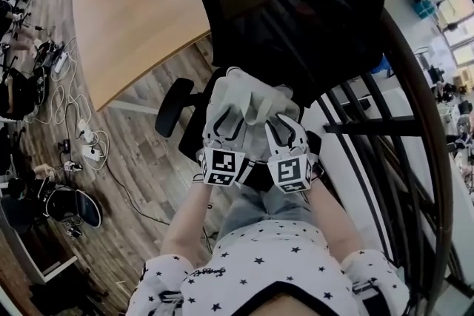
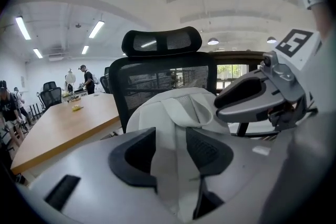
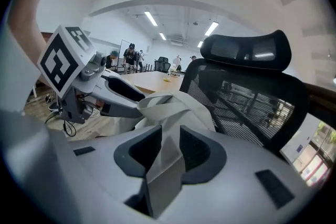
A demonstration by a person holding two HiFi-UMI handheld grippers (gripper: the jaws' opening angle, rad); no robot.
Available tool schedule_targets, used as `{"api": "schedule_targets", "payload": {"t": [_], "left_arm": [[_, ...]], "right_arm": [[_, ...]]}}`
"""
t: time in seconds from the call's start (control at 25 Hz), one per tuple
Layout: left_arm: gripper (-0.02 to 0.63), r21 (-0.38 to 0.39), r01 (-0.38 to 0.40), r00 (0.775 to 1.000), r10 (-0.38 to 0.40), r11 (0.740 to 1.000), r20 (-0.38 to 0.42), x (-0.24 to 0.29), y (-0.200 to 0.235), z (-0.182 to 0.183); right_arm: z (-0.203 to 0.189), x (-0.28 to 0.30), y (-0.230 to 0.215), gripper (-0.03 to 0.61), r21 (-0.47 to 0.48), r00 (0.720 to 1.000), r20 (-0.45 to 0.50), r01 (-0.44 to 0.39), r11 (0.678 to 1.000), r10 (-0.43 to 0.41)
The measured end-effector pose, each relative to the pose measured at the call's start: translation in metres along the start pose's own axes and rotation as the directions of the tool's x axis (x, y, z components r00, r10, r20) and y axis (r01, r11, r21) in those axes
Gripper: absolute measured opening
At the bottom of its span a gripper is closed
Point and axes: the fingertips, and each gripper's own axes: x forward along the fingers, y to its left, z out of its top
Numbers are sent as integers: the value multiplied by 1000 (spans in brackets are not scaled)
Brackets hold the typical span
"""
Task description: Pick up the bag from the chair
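At frame centre, the left gripper (image 1: 224,131) and right gripper (image 1: 287,135) each clamp the white bag (image 1: 250,96) before the chair (image 1: 296,4).

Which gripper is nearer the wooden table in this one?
Left. The left gripper, shut on the bag, is on the side toward the wooden table; the right gripper, also shut on the bag, sits beside it, farther away.
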Motion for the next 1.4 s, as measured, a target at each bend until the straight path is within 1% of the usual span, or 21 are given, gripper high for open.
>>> {"api": "schedule_targets", "payload": {"t": [0.08, 0.16, 0.36, 0.52, 0.72, 0.92, 1.2, 1.32, 1.4], "left_arm": [[184, 12, -5, 1000, 5, 1000, 9, 5, 3, 3], [184, 12, -6, 1000, 6, 1000, 18, 9, 5, 6], [184, -6, -5, 998, 5, 1000, 57, 15, 12, 21], [184, 1, -4, 997, 4, 1000, 82, 22, 21, 43], [184, -5, -2, 993, 2, 1000, 117, 36, 32, 62], [184, -6, 9, 990, -8, 1000, 143, 54, 44, 79], [179, -32, 32, 987, -26, 999, 161, 75, 53, 95], [156, -47, 43, 986, -35, 998, 165, 81, 54, 97], [135, -58, 47, 985, -37, 997, 168, 84, 53, 98]], "right_arm": [[-2, 6, 0, 101, -40, 1000, -3, 4, 999, -4], [0, 10, -2, 101, -58, 1000, 8, 10, 998, -10], [22, 16, -14, 104, -50, 997, 64, 39, 998, -35], [35, 25, -22, 107, -58, 996, 78, 41, 997, -36], [48, 37, -36, 107, -42, 994, 101, 54, 998, -49], [62, 53, -46, 110, -53, 991, 118, 64, 997, -57], [72, 77, -64, 110, -25, 989, 122, 84, 996, -81], [77, 85, -70, 107, 0, 989, 123, 86, 996, -85], [77, 90, -72, 93, 31, 988, 128, 78, 996, -82]]}}
